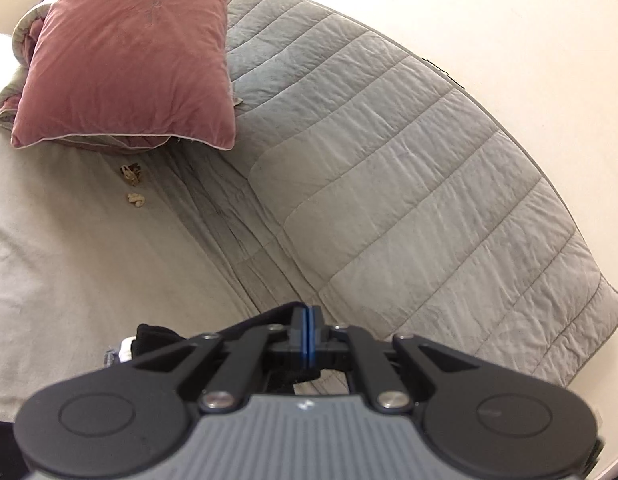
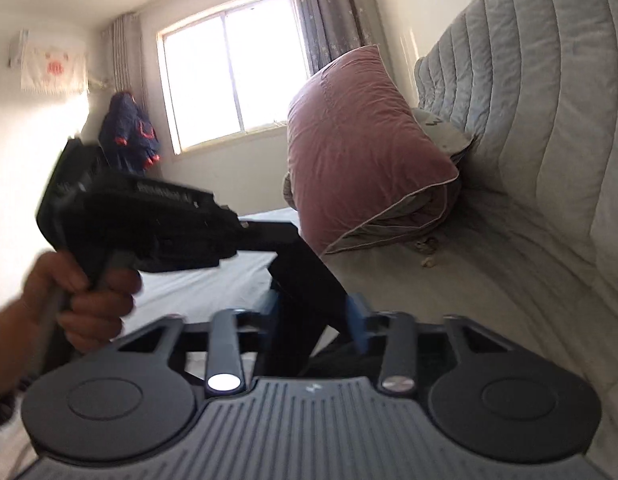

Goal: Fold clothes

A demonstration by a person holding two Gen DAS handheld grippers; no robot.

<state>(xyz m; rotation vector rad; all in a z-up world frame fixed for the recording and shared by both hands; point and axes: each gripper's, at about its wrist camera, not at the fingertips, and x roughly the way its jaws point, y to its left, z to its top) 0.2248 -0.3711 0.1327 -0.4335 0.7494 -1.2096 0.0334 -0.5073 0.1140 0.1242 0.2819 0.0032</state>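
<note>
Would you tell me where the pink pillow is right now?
The pink pillow sits upper left in the left wrist view, propped on a folded grey quilt beside the quilted grey backrest.
</note>
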